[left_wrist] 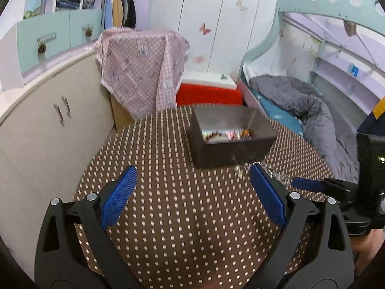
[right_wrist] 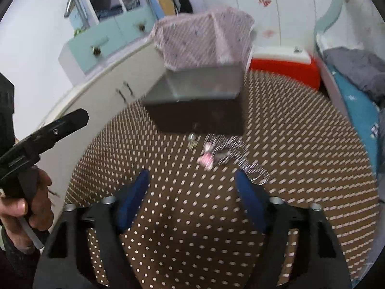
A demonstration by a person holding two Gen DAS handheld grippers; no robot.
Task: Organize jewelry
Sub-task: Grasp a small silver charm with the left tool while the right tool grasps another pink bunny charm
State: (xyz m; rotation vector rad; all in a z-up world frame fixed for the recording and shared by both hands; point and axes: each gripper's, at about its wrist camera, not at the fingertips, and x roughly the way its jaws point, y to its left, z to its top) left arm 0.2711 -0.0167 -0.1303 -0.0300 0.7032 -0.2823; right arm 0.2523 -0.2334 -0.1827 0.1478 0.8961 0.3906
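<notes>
From your left wrist camera, your left gripper [left_wrist: 192,187] hangs over the dotted brown tablecloth [left_wrist: 182,216] with its blue pads spread wide and nothing between them. Straight ahead of the pads stands the dark grey box [left_wrist: 231,142], with colourful jewelry pieces [left_wrist: 228,134] lying along its floor. Off your right pad, the other tool's blue finger [left_wrist: 306,184] reaches in near the box's front corner. Beyond the table stand a pink checked cloth [left_wrist: 142,69] and a red-and-white cooler [left_wrist: 209,89].

From your right wrist camera, blurred, your right gripper [right_wrist: 192,187] is also spread apart and empty. Ahead, between its pads and the box [right_wrist: 199,106], lie a small ring [right_wrist: 192,139], a pink charm [right_wrist: 206,160] and a silvery chain [right_wrist: 252,171] that runs up beside your right pad. Your left hand [right_wrist: 31,207] grips its tool far to the left.
</notes>
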